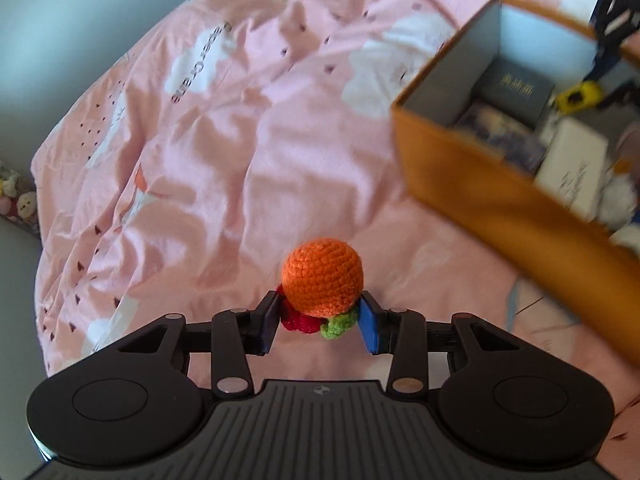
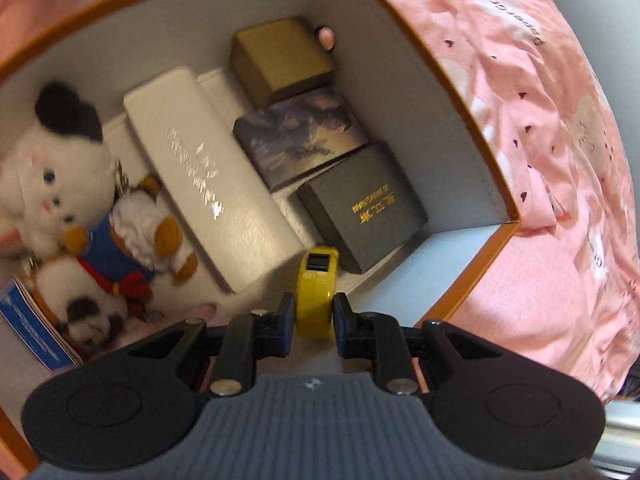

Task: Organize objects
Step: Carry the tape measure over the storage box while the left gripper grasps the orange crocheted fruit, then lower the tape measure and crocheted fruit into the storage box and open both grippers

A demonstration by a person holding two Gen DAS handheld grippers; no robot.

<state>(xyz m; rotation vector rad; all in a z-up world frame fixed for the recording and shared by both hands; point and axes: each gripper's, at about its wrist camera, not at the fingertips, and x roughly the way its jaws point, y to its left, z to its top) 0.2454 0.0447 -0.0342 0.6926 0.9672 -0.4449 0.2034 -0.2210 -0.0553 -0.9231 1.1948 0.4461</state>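
Both grippers loaded, box on pink bedsheet.
Left gripper (image 1: 318,320) clamps crochet toy (image 1: 323,282) above sheet (image 1: 224,152), box (image 1: 472,168) to its right. Right gripper (image 2: 314,320) pinches yellow tape measure (image 2: 316,296) over box interior (image 2: 400,80), w/ plush toys (image 2: 80,184) left, small boxes (image 2: 360,208) right.

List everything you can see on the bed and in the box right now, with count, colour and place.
Storage box: one, orange outside, grey inside, open, on the bed.
Bedsheet: one, pink with white clouds, under everything.
Long case: one, white, box middle.
Small boxes: three, tan, purple printed, dark grey with gold lettering, along the box's wall.
Plush toys: three, white with black ear, white in blue outfit, white and brown, box's other end.
Booklet: one, blue, box corner.
Tape measure: one, yellow, in right gripper.
Crochet toy: one, orange with red and green, in left gripper.
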